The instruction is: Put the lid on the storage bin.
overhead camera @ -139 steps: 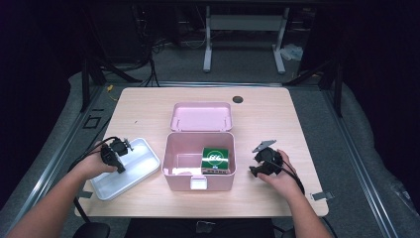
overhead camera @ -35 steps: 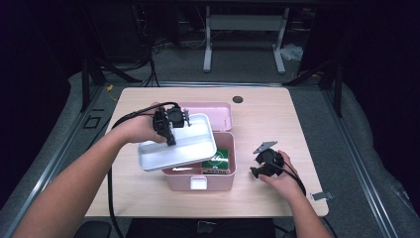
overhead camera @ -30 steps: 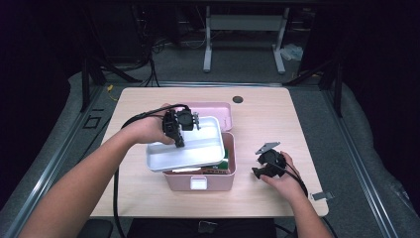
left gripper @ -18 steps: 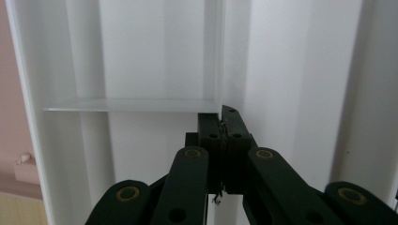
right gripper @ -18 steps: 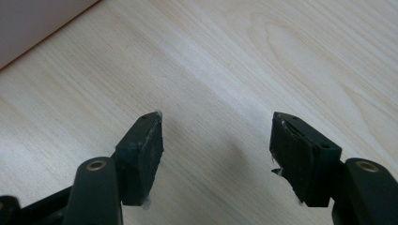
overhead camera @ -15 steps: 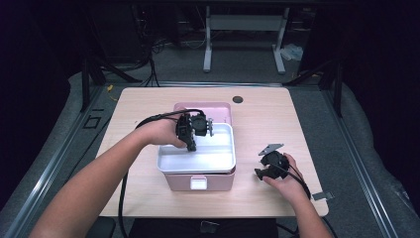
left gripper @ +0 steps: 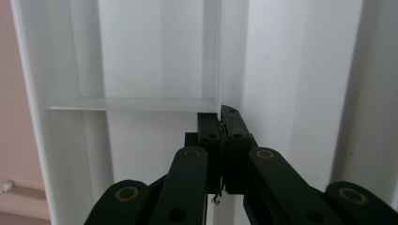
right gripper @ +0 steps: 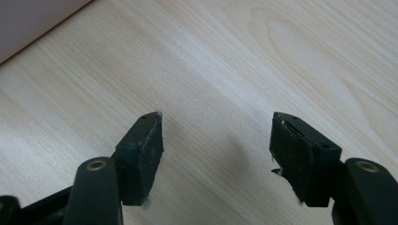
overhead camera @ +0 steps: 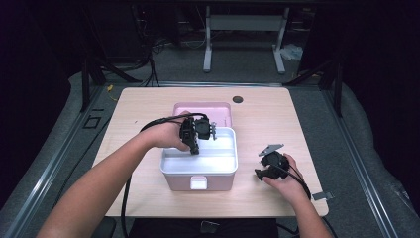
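Observation:
A white plastic tray (overhead camera: 200,162) sits in the top of the open pink box (overhead camera: 198,182), whose lid (overhead camera: 203,108) stands open behind it. My left gripper (overhead camera: 194,147) reaches down into the tray from the left rear and is shut on a thin wall of it. In the left gripper view the two jaws (left gripper: 220,115) are pressed together on the edge of that white wall (left gripper: 212,56). My right gripper (overhead camera: 261,167) rests low over the table to the right of the box, jaws apart with nothing between them (right gripper: 216,136).
The pale wooden table (overhead camera: 267,124) has a small dark round cap (overhead camera: 237,99) near its far edge and a little metal piece (overhead camera: 319,196) at the near right corner. Dark floor and stands surround it. My left gripper's cable loops over the forearm.
My left hand carried the white tray from the table's left side up, across and down onto the pink box, covering the green packet inside. The right gripper stayed put.

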`<state>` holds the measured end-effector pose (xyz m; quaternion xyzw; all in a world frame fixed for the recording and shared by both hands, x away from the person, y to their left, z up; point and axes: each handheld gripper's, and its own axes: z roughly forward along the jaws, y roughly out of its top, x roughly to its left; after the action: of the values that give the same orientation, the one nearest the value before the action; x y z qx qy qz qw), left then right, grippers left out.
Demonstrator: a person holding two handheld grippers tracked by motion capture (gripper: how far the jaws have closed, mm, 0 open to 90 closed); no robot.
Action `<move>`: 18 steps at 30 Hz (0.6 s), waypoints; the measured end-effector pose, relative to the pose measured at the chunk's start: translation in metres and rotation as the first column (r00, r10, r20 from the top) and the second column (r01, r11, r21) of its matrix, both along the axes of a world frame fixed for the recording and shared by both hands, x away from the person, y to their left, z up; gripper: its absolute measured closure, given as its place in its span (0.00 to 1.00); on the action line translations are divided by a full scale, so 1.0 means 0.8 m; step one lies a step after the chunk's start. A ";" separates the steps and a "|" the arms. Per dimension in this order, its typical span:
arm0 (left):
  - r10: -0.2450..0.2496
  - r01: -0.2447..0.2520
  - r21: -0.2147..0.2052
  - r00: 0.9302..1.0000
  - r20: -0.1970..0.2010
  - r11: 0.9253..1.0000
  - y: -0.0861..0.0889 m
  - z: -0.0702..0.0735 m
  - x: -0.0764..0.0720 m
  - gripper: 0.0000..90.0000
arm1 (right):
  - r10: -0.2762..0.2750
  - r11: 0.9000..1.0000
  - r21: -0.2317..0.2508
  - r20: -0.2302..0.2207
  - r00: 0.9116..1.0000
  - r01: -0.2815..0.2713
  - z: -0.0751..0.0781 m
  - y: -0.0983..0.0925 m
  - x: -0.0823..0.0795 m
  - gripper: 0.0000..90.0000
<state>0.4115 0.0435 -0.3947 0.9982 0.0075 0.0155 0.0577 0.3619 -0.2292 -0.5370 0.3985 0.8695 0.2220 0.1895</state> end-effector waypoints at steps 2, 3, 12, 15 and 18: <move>0.002 -0.002 0.002 1.000 0.000 1.000 0.001 -0.001 0.001 0.99 | 0.003 1.000 -0.002 0.000 1.000 -0.003 0.000 0.000 0.000 0.38; 0.009 -0.009 0.003 1.000 -0.002 1.000 0.001 -0.002 0.002 0.99 | 0.004 1.000 -0.001 0.000 1.000 -0.004 0.000 0.001 0.000 0.38; 0.004 -0.004 0.006 1.000 0.008 1.000 0.001 -0.007 0.003 0.99 | 0.007 1.000 -0.004 0.000 1.000 -0.007 -0.001 0.001 0.000 0.38; 0.003 -0.003 0.013 1.000 0.008 1.000 0.000 -0.010 0.003 0.99 | 0.008 1.000 -0.007 0.001 1.000 -0.008 -0.001 0.001 0.000 0.38; 0.011 -0.011 0.012 1.000 -0.003 1.000 0.000 -0.012 0.003 0.97 | 0.010 1.000 -0.008 0.001 1.000 -0.010 -0.001 0.001 0.000 0.38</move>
<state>0.4143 0.0436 -0.4044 0.9985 0.0132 0.0142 0.0514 0.3621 -0.2284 -0.5377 0.3932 0.8722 0.2195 0.1908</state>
